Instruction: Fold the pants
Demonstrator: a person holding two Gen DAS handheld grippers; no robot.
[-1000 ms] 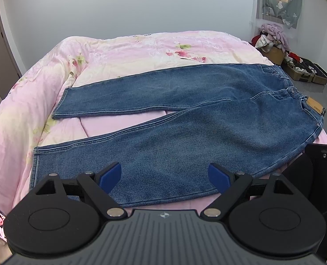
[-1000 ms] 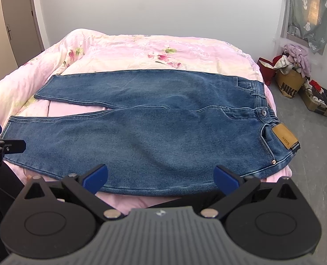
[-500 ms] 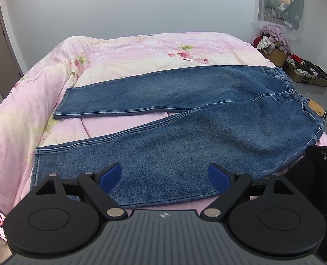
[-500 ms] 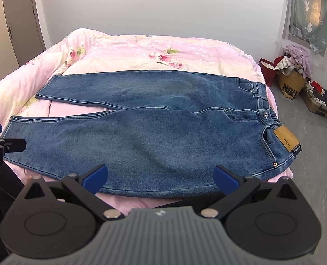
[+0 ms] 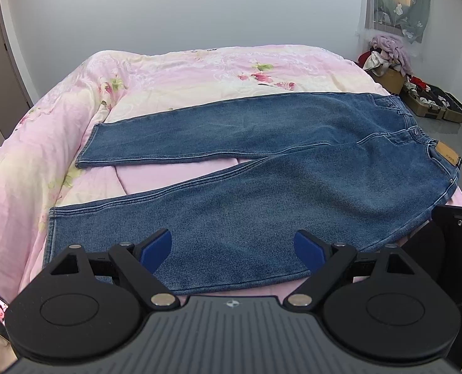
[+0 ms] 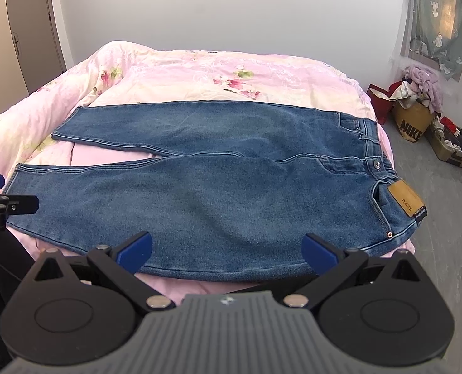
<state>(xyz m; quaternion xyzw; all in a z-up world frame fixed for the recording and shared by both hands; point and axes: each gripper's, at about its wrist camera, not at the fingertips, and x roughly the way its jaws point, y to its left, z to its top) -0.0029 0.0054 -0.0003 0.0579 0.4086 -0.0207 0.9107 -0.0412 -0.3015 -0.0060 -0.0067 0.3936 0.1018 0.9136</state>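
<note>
Your left gripper (image 5: 232, 251) hangs w/ fingers spread wide, nothing in them, low centre of its frame. The jeans (image 5: 262, 187) lie flat on the pink bed (image 5: 184, 71), filling mid-frame: leg hems at the left, legs splayed apart w/ a strip of bedding btwn them, waist at the right. Probably smoothed out like that so one leg can go over the other. Near leg's lower edge sits just past your left fingertips. Your right gripper (image 6: 226, 249) is also wide open & empty, low centre, close to the near edge of the jeans. The tan waist patch (image 6: 405, 198) is at mid-right.
</note>
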